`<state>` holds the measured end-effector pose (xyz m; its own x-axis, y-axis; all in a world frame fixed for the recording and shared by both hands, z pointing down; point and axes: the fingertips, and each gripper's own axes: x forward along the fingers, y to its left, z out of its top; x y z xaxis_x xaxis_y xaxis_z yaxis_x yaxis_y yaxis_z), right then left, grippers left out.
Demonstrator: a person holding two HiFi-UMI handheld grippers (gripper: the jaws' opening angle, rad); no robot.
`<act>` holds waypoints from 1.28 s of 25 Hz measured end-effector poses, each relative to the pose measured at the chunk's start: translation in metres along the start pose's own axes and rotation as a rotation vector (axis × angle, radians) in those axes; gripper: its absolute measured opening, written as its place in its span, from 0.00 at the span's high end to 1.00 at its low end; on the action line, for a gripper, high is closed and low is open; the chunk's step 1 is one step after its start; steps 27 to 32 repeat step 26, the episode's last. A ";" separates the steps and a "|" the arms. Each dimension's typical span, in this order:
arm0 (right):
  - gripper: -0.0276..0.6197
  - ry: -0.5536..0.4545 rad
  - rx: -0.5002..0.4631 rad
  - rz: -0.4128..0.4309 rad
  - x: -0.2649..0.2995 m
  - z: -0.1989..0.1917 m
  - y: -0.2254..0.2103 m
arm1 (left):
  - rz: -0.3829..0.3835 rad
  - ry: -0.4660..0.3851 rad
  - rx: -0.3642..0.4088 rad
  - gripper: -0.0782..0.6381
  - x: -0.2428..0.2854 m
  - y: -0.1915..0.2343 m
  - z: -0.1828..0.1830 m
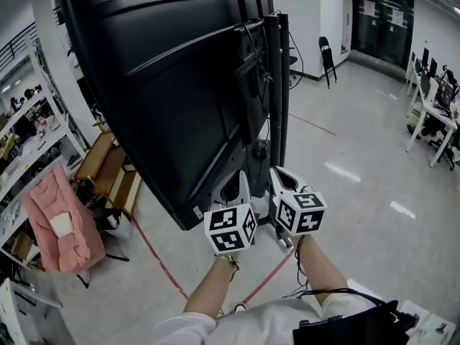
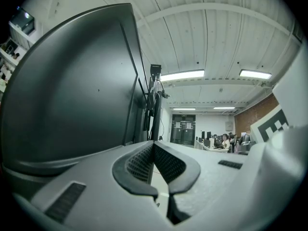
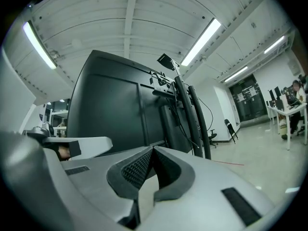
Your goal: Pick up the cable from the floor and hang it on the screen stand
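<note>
The big black screen (image 1: 165, 85) on its dark stand poles (image 1: 277, 85) is seen from the back, filling the upper left of the head view. Black cables (image 1: 251, 70) hang along the poles; I cannot tell which is the task's cable. My left gripper (image 1: 242, 182) and right gripper (image 1: 282, 175) point side by side at the stand's lower part. Both are shut with nothing between the pads. The left gripper view has its shut gripper (image 2: 154, 143) below the screen (image 2: 72, 90) and the cabled pole (image 2: 155, 105). The right gripper (image 3: 153, 149) faces the poles (image 3: 197, 124).
A pink jacket (image 1: 61, 221) lies on a chair at the left, beside wooden boxes (image 1: 108, 171). Red tape lines (image 1: 162, 264) cross the floor. A folding chair (image 1: 327, 60) stands behind the stand, and desks (image 1: 435, 113) with seated people (image 3: 291, 95) are at the right.
</note>
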<state>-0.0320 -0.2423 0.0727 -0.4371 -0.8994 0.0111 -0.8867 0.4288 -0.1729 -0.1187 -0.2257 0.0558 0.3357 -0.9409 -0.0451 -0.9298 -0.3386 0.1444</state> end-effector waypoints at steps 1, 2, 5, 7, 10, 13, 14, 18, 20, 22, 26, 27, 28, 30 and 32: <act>0.93 0.002 -0.011 -0.016 0.000 0.001 -0.002 | -0.006 0.005 0.002 0.88 0.001 -0.001 -0.001; 0.93 0.004 -0.023 -0.031 0.000 0.001 -0.003 | -0.011 0.009 0.005 0.88 0.002 -0.002 -0.002; 0.93 0.015 -0.032 -0.050 -0.002 -0.004 -0.006 | -0.024 0.021 0.000 0.88 0.003 -0.003 -0.009; 0.93 0.022 -0.030 -0.056 -0.002 -0.006 -0.006 | -0.029 0.027 -0.012 0.88 0.004 -0.003 -0.011; 0.93 0.022 -0.028 -0.071 -0.004 -0.006 -0.008 | -0.041 0.026 -0.019 0.88 0.005 -0.005 -0.010; 0.93 0.017 -0.027 -0.085 -0.007 -0.004 -0.013 | -0.049 0.025 -0.021 0.88 0.006 -0.009 -0.010; 0.93 0.016 -0.027 -0.089 -0.008 -0.003 -0.014 | -0.050 0.026 -0.023 0.88 0.007 -0.009 -0.010; 0.93 0.014 -0.024 -0.098 -0.009 -0.002 -0.016 | -0.057 0.033 -0.038 0.88 0.009 -0.009 -0.012; 0.93 0.011 -0.021 -0.104 -0.011 -0.002 -0.018 | -0.060 0.038 -0.042 0.88 0.009 -0.010 -0.014; 0.93 0.009 -0.016 -0.109 -0.012 -0.001 -0.020 | -0.063 0.042 -0.042 0.88 0.010 -0.011 -0.015; 0.93 0.005 -0.011 -0.115 -0.013 -0.001 -0.023 | -0.064 0.053 -0.044 0.88 0.013 -0.011 -0.019; 0.93 0.005 -0.011 -0.115 -0.013 -0.001 -0.023 | -0.064 0.053 -0.044 0.88 0.013 -0.011 -0.019; 0.93 0.005 -0.011 -0.115 -0.013 -0.001 -0.023 | -0.064 0.053 -0.044 0.88 0.013 -0.011 -0.019; 0.93 0.005 -0.011 -0.115 -0.013 -0.001 -0.023 | -0.064 0.053 -0.044 0.88 0.013 -0.011 -0.019; 0.93 0.005 -0.011 -0.115 -0.013 -0.001 -0.023 | -0.064 0.053 -0.044 0.88 0.013 -0.011 -0.019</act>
